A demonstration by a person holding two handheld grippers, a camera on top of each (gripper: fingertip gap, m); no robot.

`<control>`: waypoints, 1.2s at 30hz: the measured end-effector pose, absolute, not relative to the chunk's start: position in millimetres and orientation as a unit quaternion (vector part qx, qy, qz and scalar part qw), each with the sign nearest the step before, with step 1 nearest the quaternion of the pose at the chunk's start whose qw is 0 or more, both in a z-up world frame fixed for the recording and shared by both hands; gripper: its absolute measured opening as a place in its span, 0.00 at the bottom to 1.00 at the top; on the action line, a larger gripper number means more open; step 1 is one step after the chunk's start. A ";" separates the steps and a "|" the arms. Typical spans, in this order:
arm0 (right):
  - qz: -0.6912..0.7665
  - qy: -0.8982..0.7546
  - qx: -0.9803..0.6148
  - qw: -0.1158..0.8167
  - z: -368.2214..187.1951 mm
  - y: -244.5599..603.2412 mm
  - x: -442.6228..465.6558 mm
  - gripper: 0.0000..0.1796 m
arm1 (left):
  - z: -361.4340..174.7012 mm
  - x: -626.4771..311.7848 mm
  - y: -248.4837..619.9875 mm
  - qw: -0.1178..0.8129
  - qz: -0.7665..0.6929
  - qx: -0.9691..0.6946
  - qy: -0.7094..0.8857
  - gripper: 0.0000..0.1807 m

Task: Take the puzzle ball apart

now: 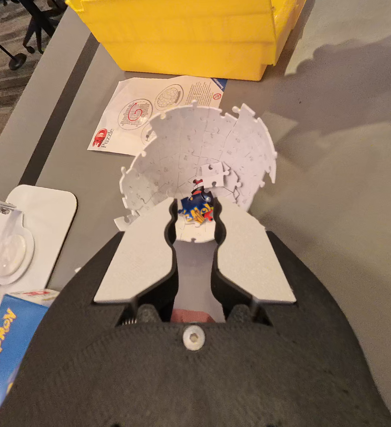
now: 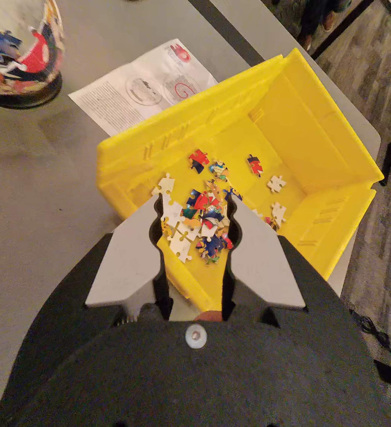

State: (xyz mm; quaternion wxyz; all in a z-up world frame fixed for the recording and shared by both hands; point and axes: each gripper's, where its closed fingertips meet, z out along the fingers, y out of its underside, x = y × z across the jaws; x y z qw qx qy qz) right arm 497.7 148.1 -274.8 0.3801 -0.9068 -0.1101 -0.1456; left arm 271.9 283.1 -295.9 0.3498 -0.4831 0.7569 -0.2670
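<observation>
Left gripper [image 1: 195,203] jaws apart at half-hidden puzzle ball [image 1: 201,147], right gripper [image 2: 195,199] jaws apart, seemingly empty, above yellow bin [image 2: 305,138]

Grey table [image 1: 328,208], dark seam strip along far side. Directly on it: yellow bin [image 2: 316,129] near the edge; instruction sheet [image 1: 129,120] partly under the bin; half-open puzzle ball shell [image 1: 189,147] overlapping the sheet; white mat [image 1: 51,219]; blue box [image 1: 2,342].
</observation>
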 end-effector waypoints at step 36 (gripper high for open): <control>0.044 -0.224 -0.827 0.514 -230.3 196.8 322.6 0.17 | -297.9 285.8 284.3 0.292 -0.282 -0.508 0.759 0.01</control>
